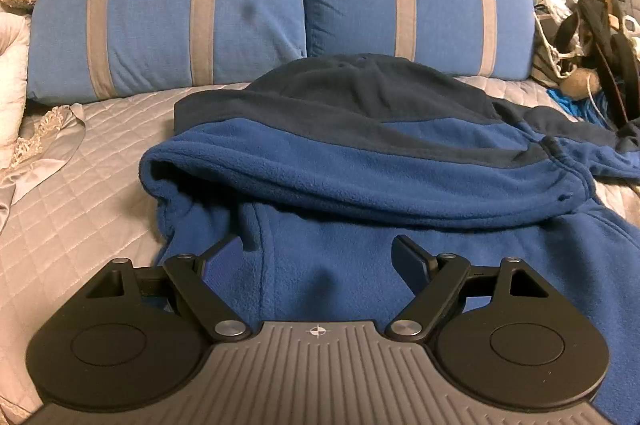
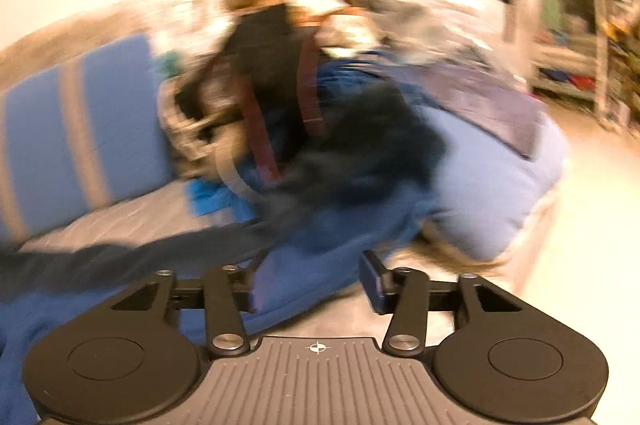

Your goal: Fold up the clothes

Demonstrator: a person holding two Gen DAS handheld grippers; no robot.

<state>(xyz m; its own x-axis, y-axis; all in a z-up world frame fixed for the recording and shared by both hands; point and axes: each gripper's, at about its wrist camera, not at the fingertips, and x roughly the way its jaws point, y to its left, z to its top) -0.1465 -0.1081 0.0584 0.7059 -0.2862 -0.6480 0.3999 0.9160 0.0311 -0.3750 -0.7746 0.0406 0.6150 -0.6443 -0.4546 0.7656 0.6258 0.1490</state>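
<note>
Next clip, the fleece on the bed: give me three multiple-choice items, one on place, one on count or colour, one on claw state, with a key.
1. Where does the fleece jacket lie?
A. on the quilted bed cover, in front of the cushions
B. on the floor
C. on a chair

2. How many striped blue cushions stand behind it?
A. one
B. two
C. four

3. What state is the left claw in?
A. shut on a sleeve
B. shut on nothing
C. open above the fleece

Key: 1 A, grey quilting shows around the jacket. 2 B, two cushions stand side by side. 3 C, its fingers are spread with nothing between them.
</note>
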